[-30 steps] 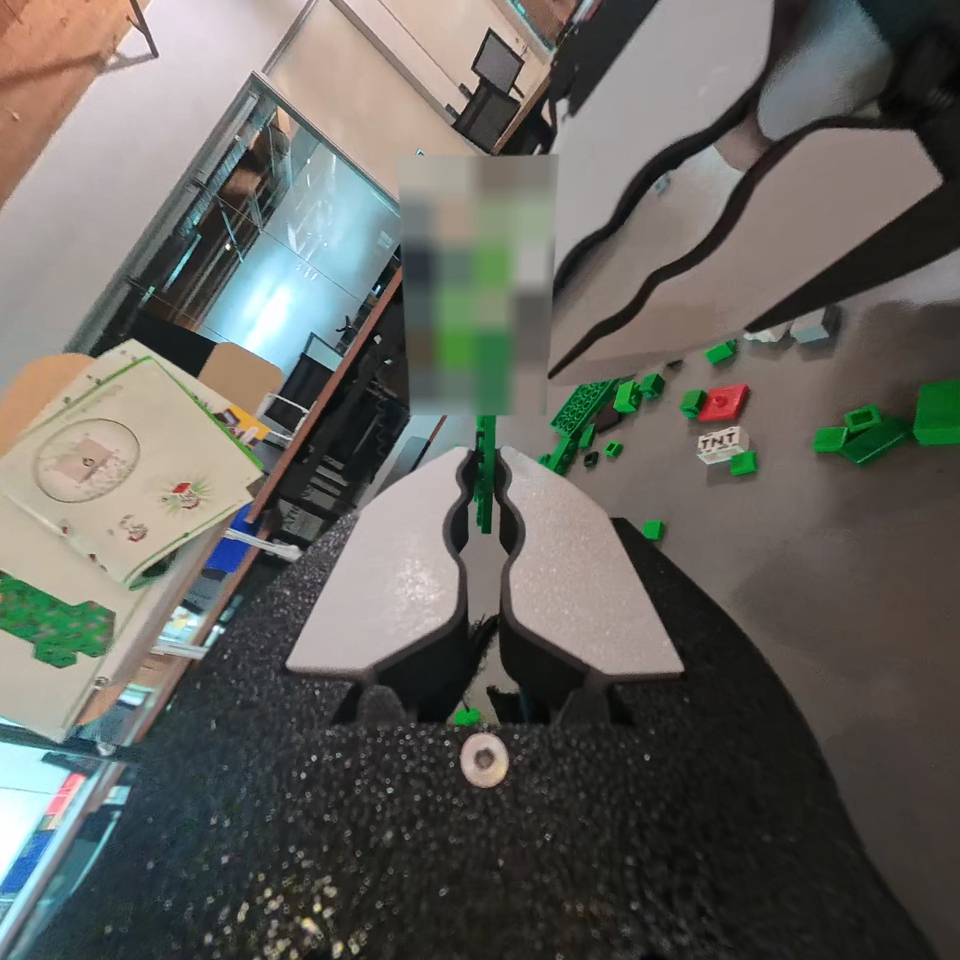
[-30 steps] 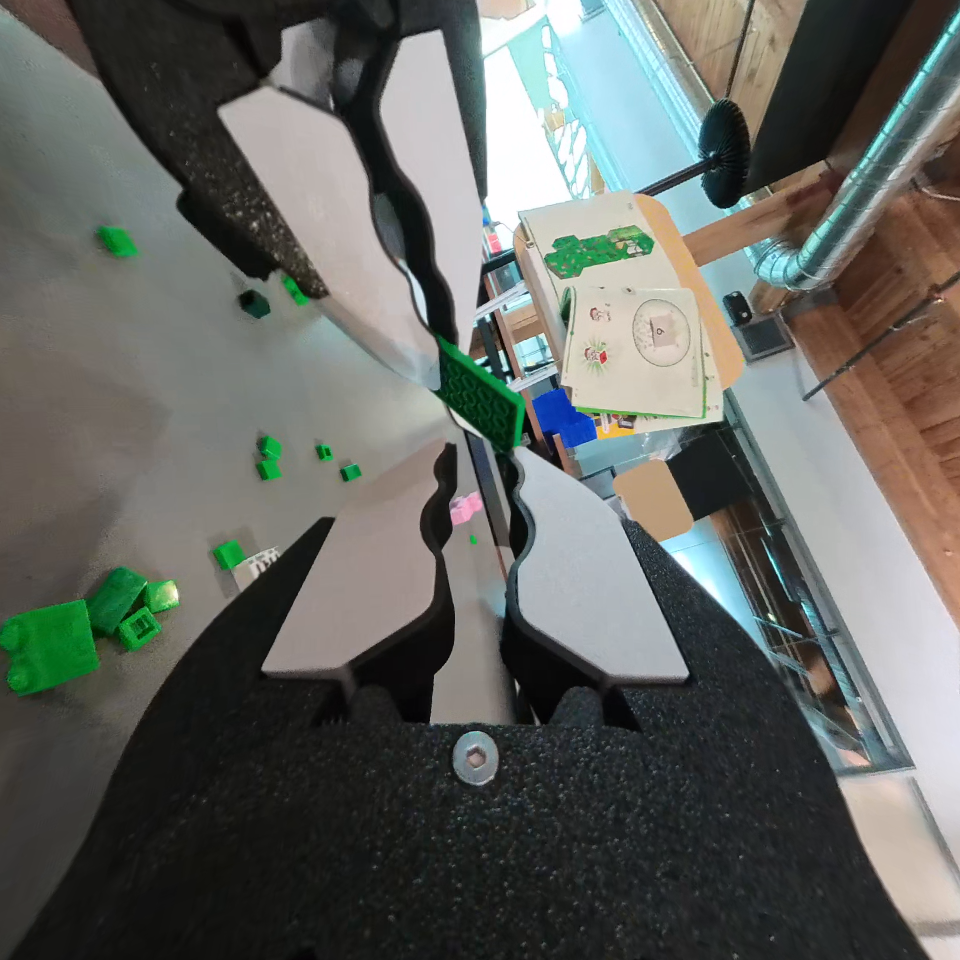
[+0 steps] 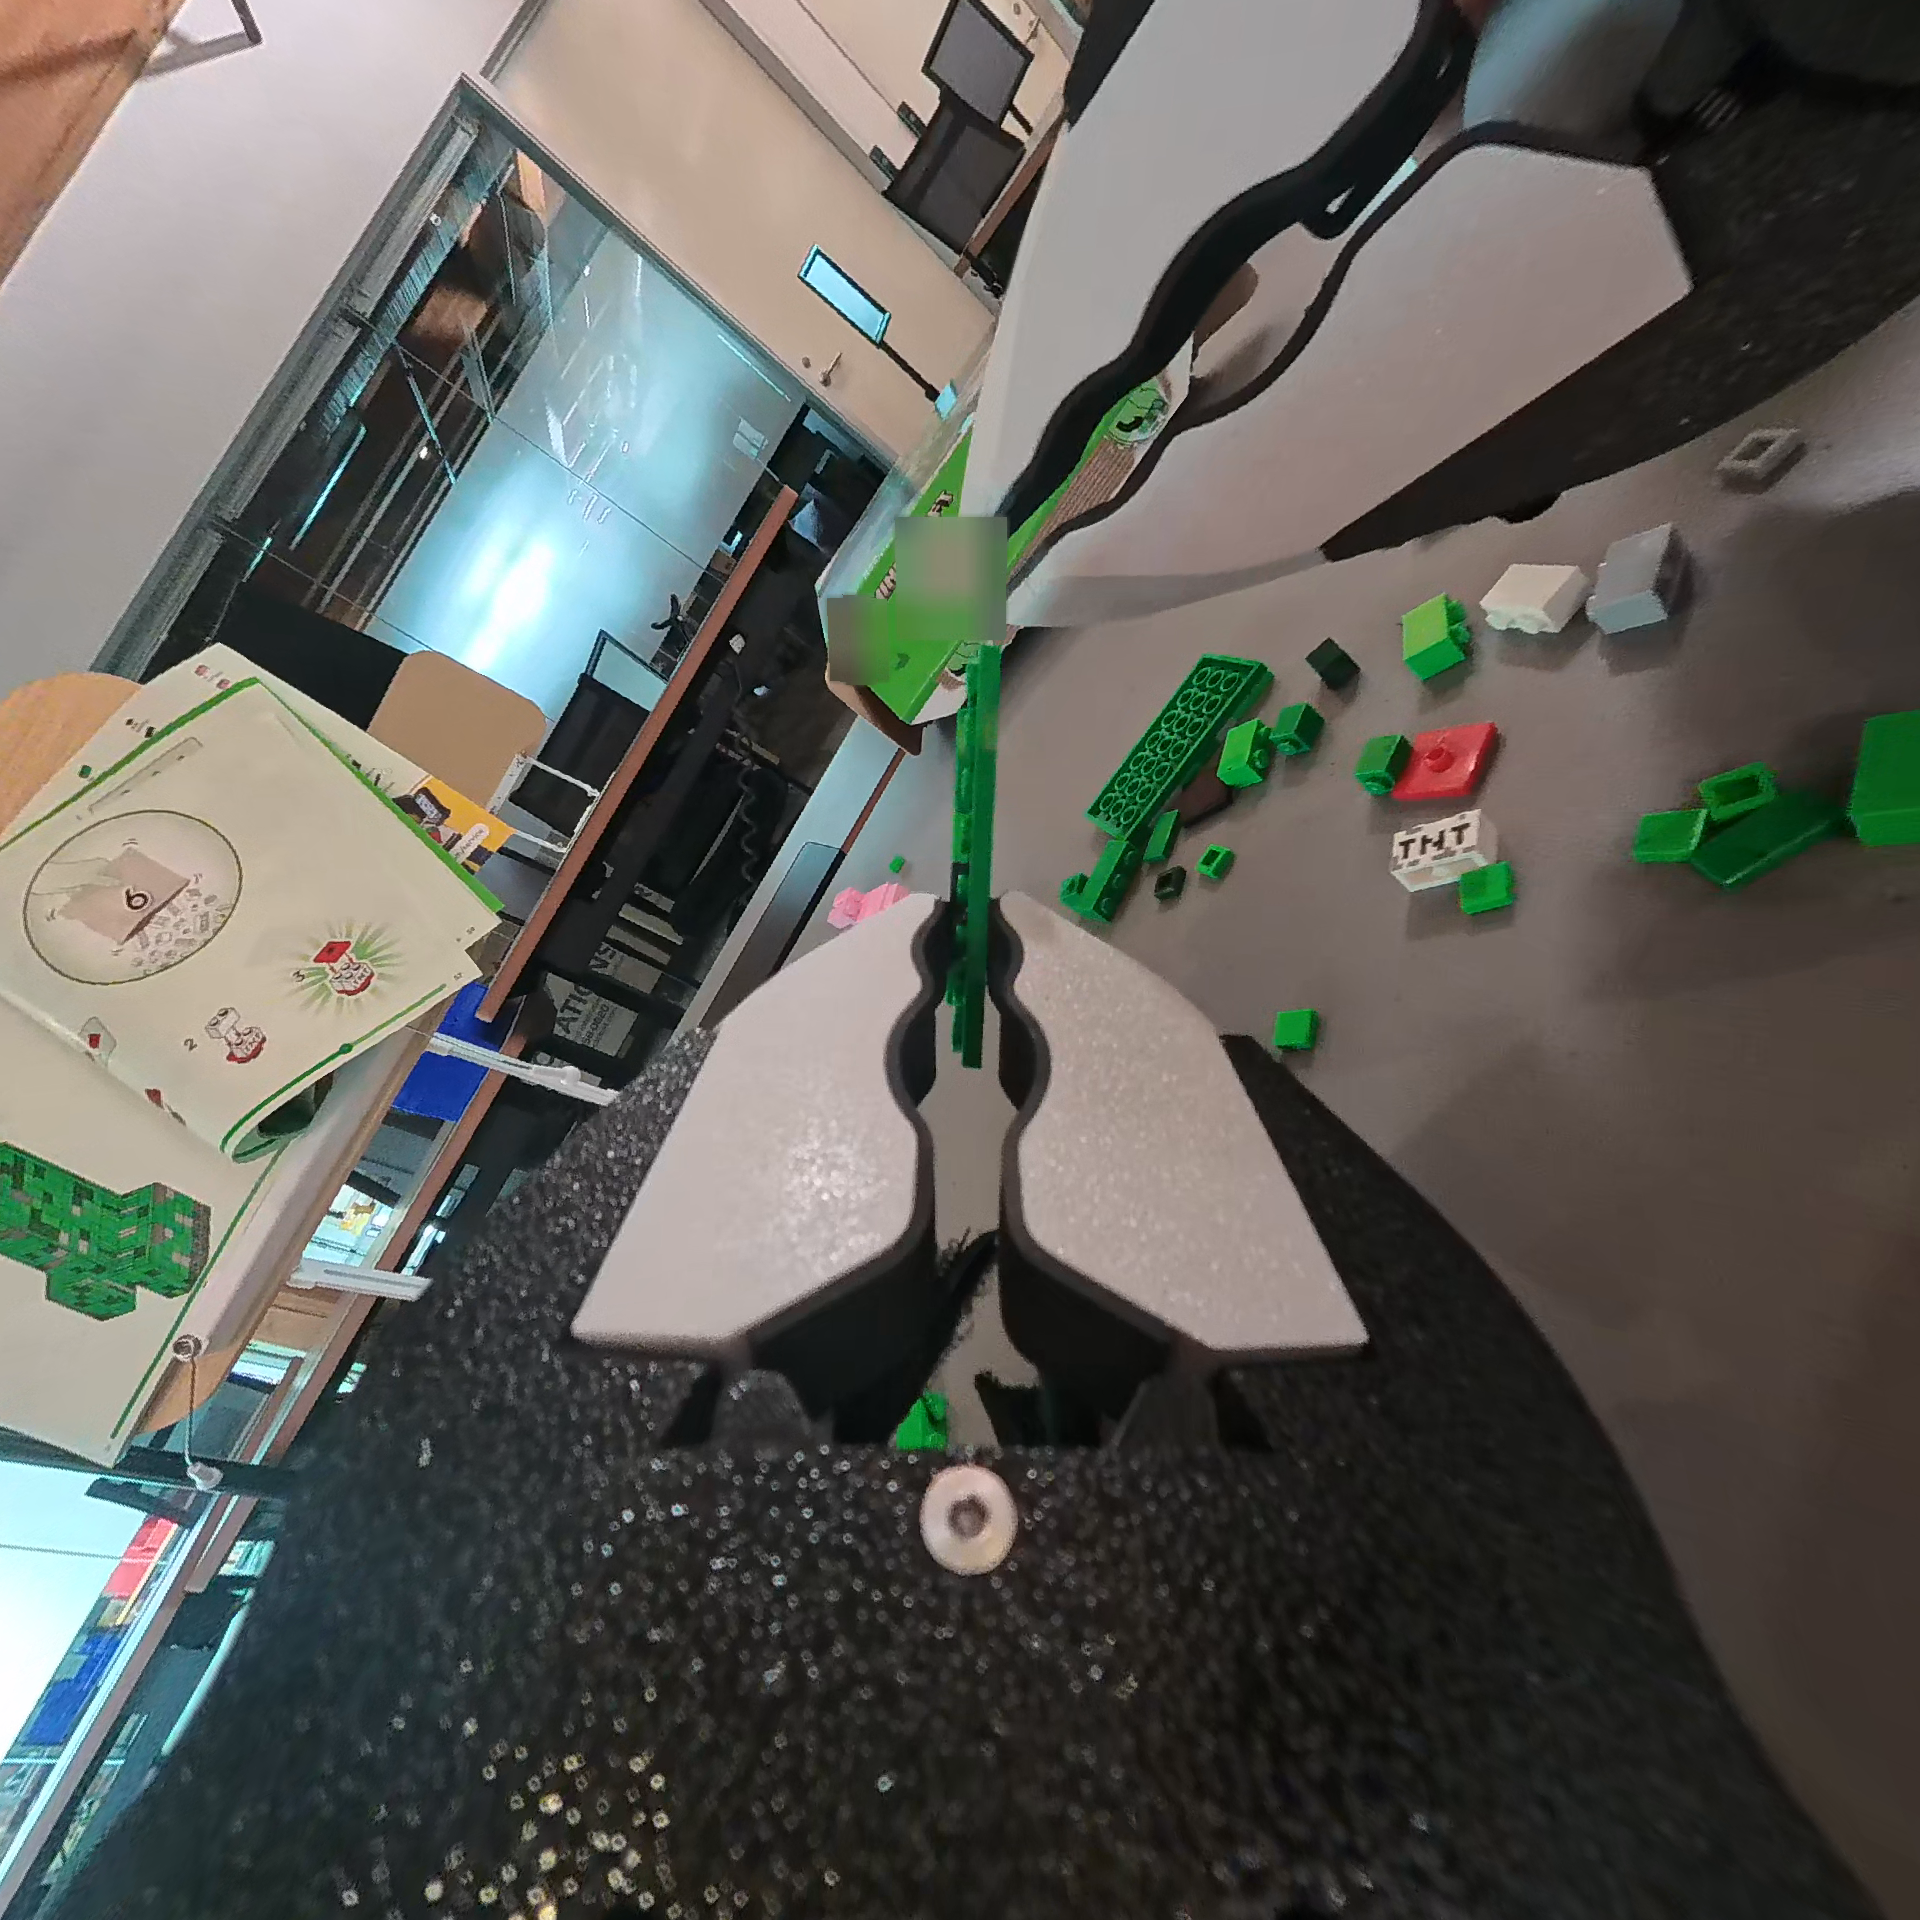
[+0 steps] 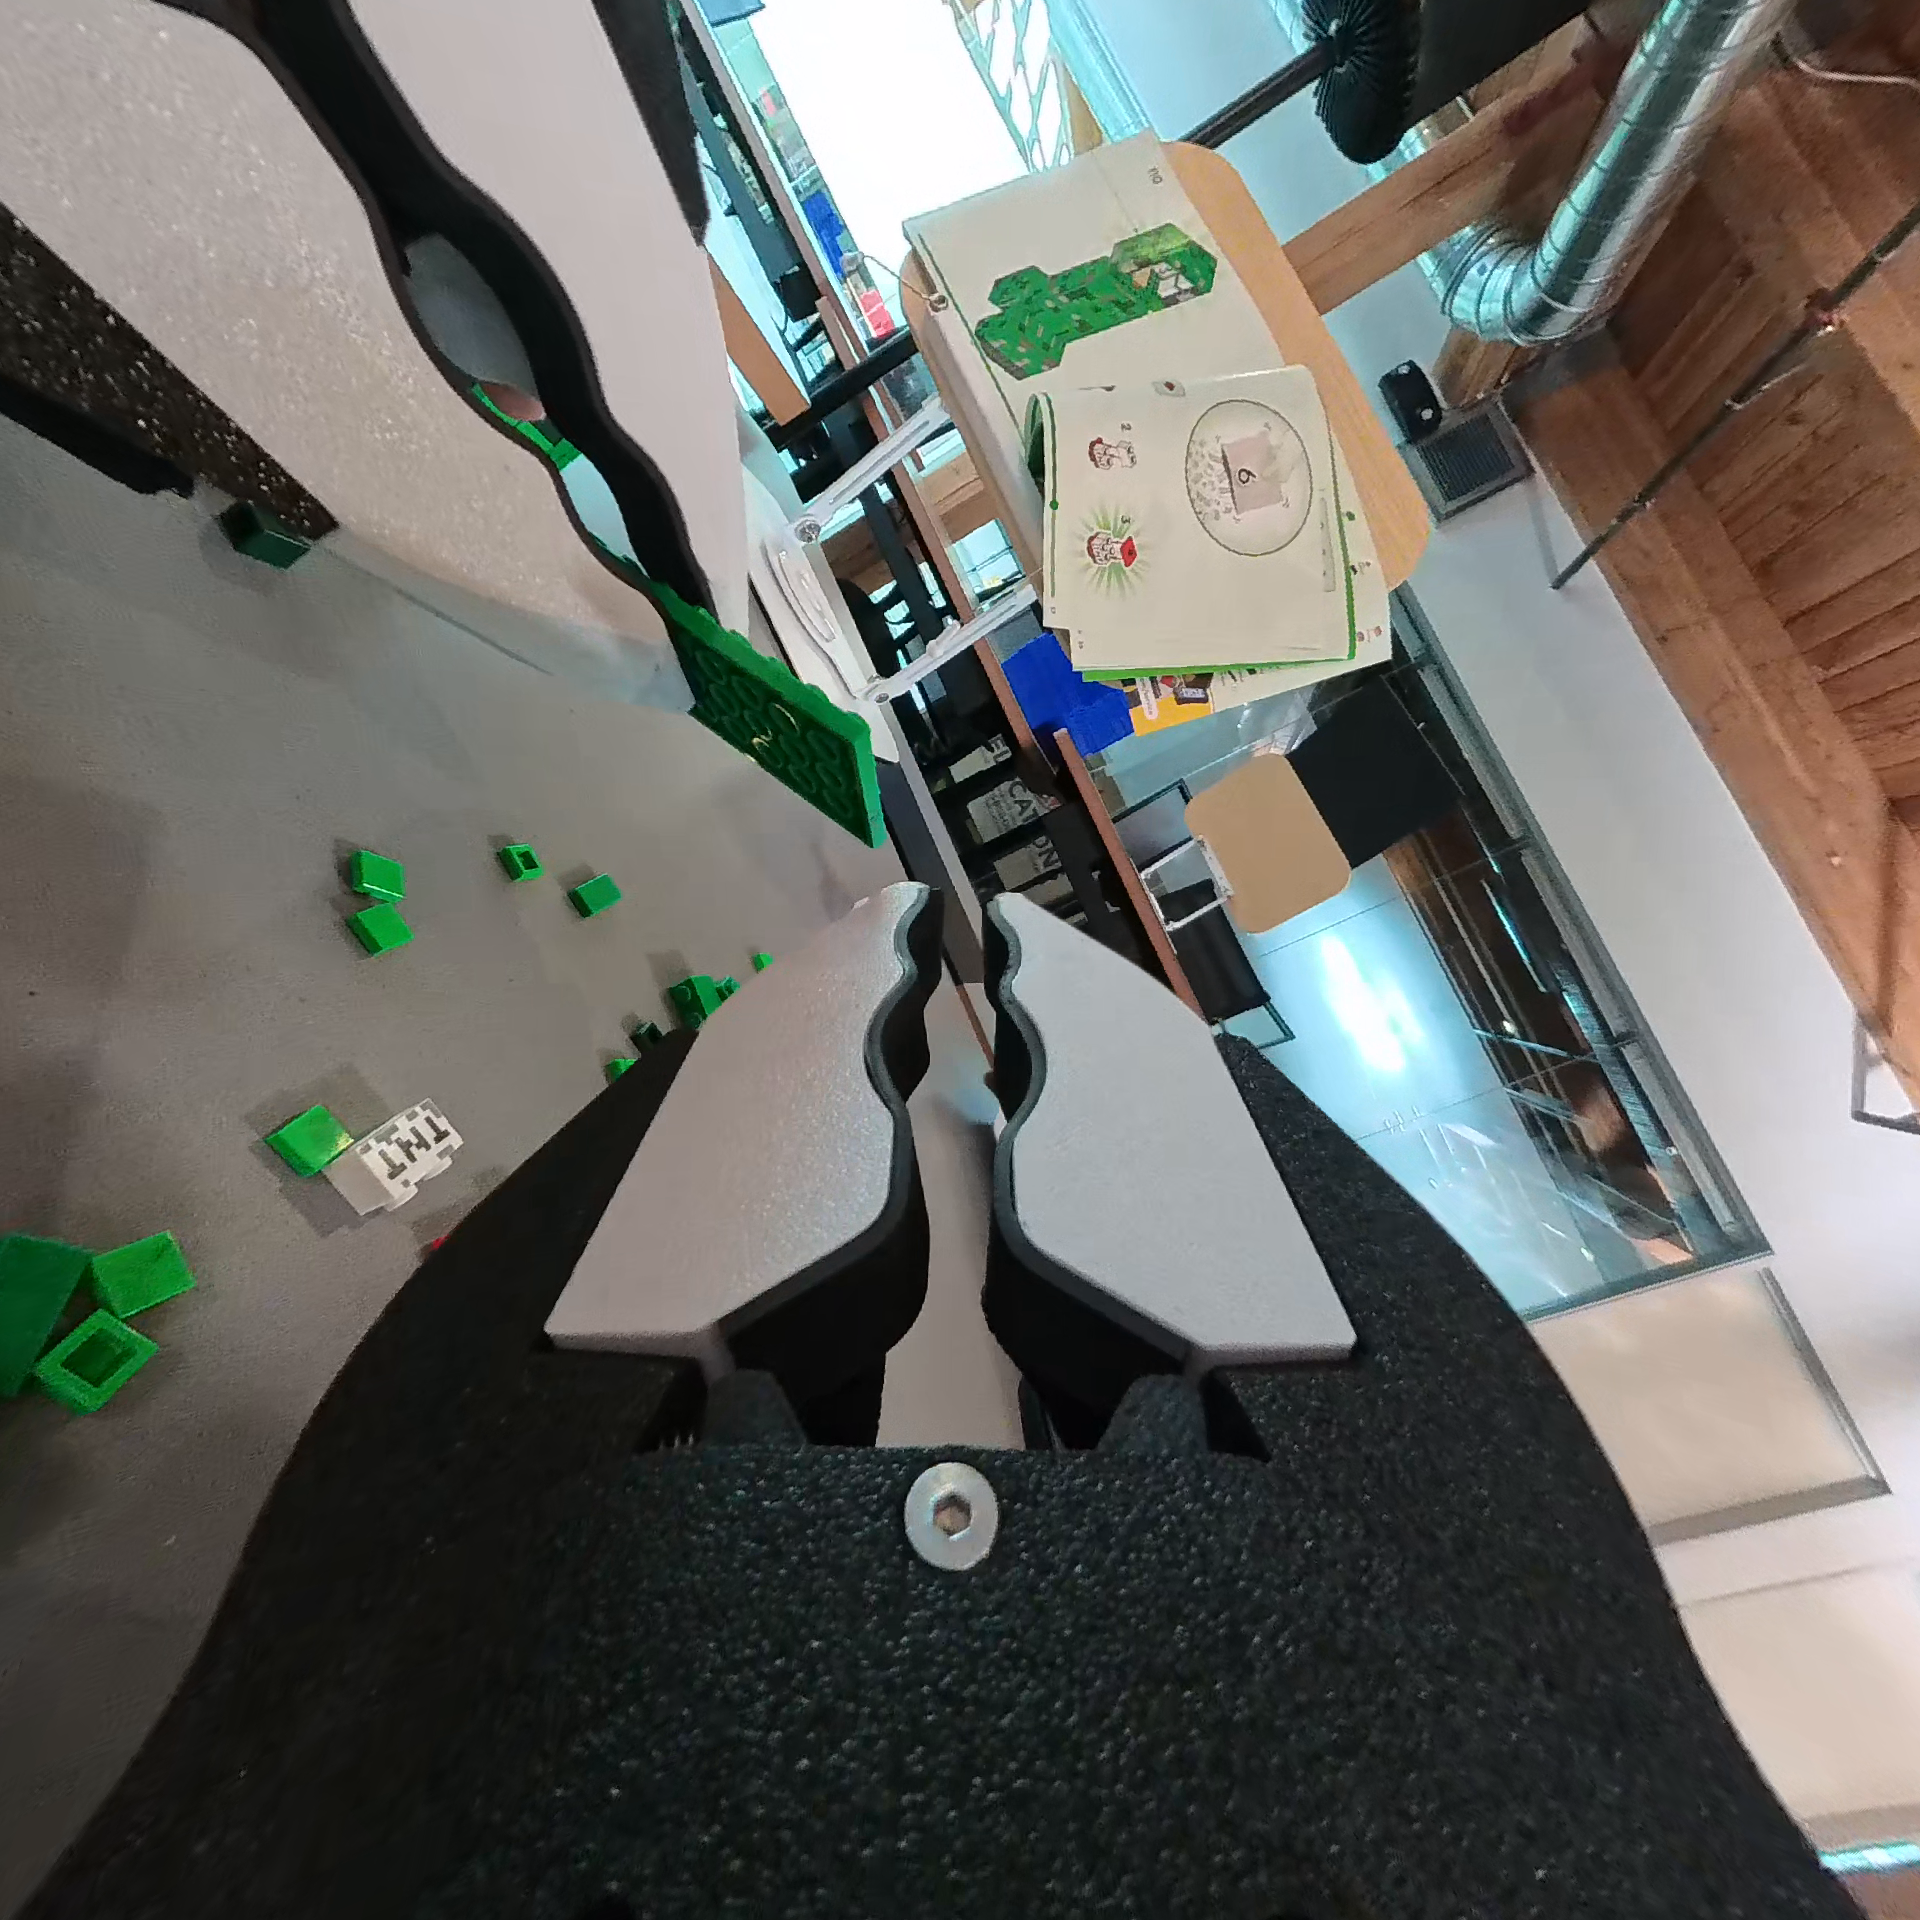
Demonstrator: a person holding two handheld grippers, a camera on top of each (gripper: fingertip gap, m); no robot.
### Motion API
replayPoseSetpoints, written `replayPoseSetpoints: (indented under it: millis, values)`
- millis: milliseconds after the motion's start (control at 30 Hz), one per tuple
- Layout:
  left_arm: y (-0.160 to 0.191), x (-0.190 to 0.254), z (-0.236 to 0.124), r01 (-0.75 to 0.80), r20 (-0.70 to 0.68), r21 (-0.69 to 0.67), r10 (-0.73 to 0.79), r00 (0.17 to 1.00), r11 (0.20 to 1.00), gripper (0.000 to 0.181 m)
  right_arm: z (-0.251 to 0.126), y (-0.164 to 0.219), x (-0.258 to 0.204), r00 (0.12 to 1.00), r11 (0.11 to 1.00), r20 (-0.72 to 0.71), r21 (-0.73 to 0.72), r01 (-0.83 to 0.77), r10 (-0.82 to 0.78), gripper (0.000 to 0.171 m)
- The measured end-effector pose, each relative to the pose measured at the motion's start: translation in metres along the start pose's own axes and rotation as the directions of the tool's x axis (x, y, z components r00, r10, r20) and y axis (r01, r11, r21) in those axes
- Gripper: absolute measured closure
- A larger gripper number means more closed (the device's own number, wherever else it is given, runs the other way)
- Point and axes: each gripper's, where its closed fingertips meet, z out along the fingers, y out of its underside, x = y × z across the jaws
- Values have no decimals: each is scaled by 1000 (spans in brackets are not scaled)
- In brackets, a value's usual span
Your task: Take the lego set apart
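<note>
The left hand-held gripper (image 3: 971, 925) is closed on a thin green plate (image 3: 974, 821), clamped edge-on between its grey fingers (image 3: 831, 1101). The plate's long axis runs straight ahead along the fingers, and most of its length juts out past the tips, above the grey tabletop (image 3: 1558, 1143). Seen from the left wrist view it is only a narrow green strip. From the right wrist view, its flat underside (image 4: 790, 738) shows, bright green with rows of round sockets, tilted and sticking out of the left hand-held gripper's tips.

The right hand-held gripper (image 4: 961, 920) holds nothing; its jaws stand a narrow gap apart, just short of the plate's free end and not touching it.

Off to the right of the left hand-held gripper, loose pieces lie scattered on the tabletop: a second green plate (image 3: 1179, 743) lying upside down with its sockets up, a red square tile (image 3: 1446, 762), a white printed brick (image 3: 1444, 847), a white brick (image 3: 1532, 597), a grey brick (image 3: 1636, 582) and many small green bricks (image 3: 1434, 636). To the left, beyond the tabletop's edge, hangs an open instruction booklet (image 3: 208, 914).
</note>
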Motion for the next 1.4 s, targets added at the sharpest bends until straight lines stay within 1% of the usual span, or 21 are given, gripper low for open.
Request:
replayPoseSetpoints:
  millis: [333, 433, 500, 533, 600, 667, 733, 767, 833, 933, 1067, 1267, 1400]
  values:
    - [5, -2, 1, 47, 1, -12, -47, 999, 999, 176, 1, 3, 1, 999, 999, 10, -9, -35, 35, 166]
    - [5, -2, 1, 62, -6, -5, -62, 998, 998, 176, 1, 5, 5, 995, 995, 10, -13, -100, 100, 165]
    - [5, -2, 1, 75, -10, -2, -75, 997, 997, 176, 1, 7, 8, 981, 981, 27, -4, -193, 193, 165]
    - [5, -2, 1, 79, -9, 0, -79, 997, 997, 176, 0, 7, 8, 966, 967, 54, 7, -255, 254, 165]
    - [3, -3, 0, 83, -2, 13, -83, 997, 996, 176, -2, 0, 3, 908, 918, 173, 39, -394, 382, 164]
    - [1, -4, -1, 93, 1, 27, -93, 996, 995, 176, -9, -14, -4, 811, 839, 324, 83, -538, 487, 159]
    - [1, -5, -1, 87, 5, 24, -87, 996, 996, 176, -11, -18, -5, 712, 758, 399, 60, -650, 578, 154]
    - [2, -4, -1, 84, 4, 20, -84, 996, 996, 176, -12, -20, -4, 678, 728, 418, 54, -683, 605, 149]
    - [3, -3, 0, 83, -1, 16, -83, 997, 996, 176, -12, -20, 0, 651, 695, 421, 63, -716, 632, 147]
    - [2, -3, -1, 84, 2, 20, -84, 996, 996, 176, -11, -17, 1, 647, 693, 414, 52, -719, 640, 146]
    - [0, -3, -1, 110, -6, 36, -110, 994, 993, 176, -10, -15, 2, 606, 655, 413, 30, -755, 680, 145]
    - [-1, 5, -1, 182, -90, 42, -178, 980, 982, 174, 1, 20, 11, 649, 675, 223, -60, -736, 727, 146]
    - [3, 16, 2, 190, -149, 0, -188, 971, 982, 173, 4, 33, 11, 645, 664, 167, -111, -739, 746, 148]
